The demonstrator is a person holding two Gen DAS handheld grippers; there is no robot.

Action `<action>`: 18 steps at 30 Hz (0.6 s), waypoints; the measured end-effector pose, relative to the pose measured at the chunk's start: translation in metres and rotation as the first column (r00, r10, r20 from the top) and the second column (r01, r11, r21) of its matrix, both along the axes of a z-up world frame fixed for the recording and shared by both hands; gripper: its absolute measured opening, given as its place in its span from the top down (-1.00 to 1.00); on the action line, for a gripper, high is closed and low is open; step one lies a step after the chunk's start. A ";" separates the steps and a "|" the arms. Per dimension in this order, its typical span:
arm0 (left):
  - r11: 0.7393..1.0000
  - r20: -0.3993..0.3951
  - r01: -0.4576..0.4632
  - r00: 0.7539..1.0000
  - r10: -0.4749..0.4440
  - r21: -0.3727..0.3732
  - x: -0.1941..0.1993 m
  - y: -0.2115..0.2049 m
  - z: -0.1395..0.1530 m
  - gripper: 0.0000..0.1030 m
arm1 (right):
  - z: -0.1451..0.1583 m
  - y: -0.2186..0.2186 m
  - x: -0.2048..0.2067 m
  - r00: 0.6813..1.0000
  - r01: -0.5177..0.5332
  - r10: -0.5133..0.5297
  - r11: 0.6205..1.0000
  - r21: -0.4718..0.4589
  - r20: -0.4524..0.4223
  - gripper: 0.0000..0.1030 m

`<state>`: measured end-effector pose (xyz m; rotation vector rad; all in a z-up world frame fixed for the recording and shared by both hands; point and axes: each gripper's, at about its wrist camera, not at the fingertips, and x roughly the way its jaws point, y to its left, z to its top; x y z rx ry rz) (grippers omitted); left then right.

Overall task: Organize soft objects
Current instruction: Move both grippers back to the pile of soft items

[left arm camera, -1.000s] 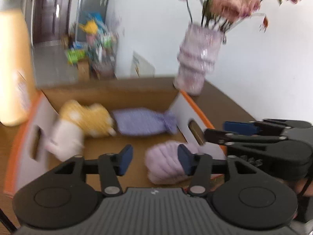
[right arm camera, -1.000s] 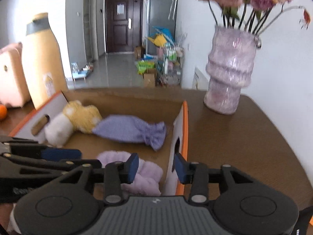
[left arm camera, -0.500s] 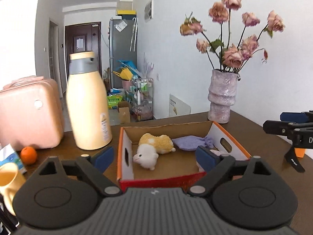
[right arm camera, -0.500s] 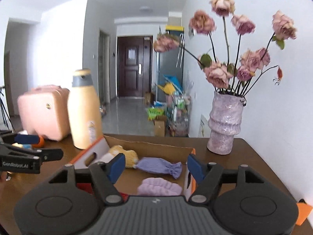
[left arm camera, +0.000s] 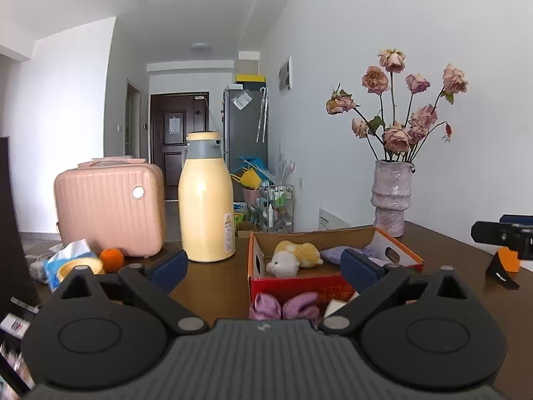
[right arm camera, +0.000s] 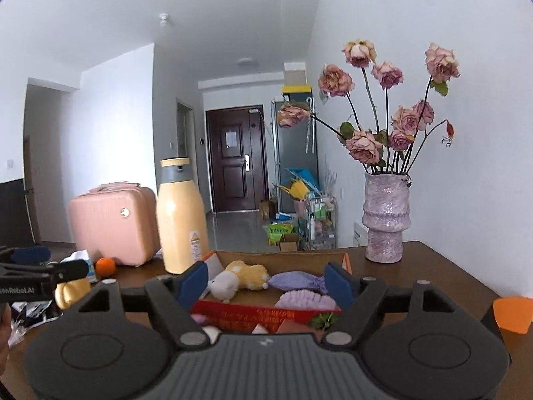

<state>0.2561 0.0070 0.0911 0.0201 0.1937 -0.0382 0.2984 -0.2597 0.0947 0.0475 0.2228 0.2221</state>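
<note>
The left gripper is spread wide and its jaws are opening, with nothing between the blue pads; only the table and the box lie beyond them. The right gripper is also opening, somewhat less wide, and it too grips nothing and touches nothing.

The cardboard box stands on the table just beyond both grippers, its red near wall facing them. Inside it, toward the far left, lies a yellow-and-white plush toy; to its right lies a lavender cloth pouch, and nearer, at the right, a pale purple knitted piece.

In the left wrist view a purple soft item lies on the table outside the box, against its near wall.

A yellow bottle stands left of the box, and a vase of roses at the far right.
</note>
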 end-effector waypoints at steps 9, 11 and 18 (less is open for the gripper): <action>0.996 -0.049 0.032 0.998 -0.036 -0.086 -0.078 0.010 -0.051 -0.99 | -0.044 0.009 -0.103 0.997 -0.043 0.044 0.999 -0.029 0.057 -0.72; 0.997 -0.046 0.023 0.999 -0.027 -0.074 -0.096 0.010 -0.058 -0.99 | -0.057 0.010 -0.121 0.998 -0.045 0.047 0.999 -0.030 0.050 -0.72; 0.999 -0.079 0.009 0.997 -0.013 -0.053 -0.138 0.016 -0.080 -1.00 | -0.098 0.013 -0.171 0.999 -0.037 0.037 0.999 -0.021 -0.010 -0.73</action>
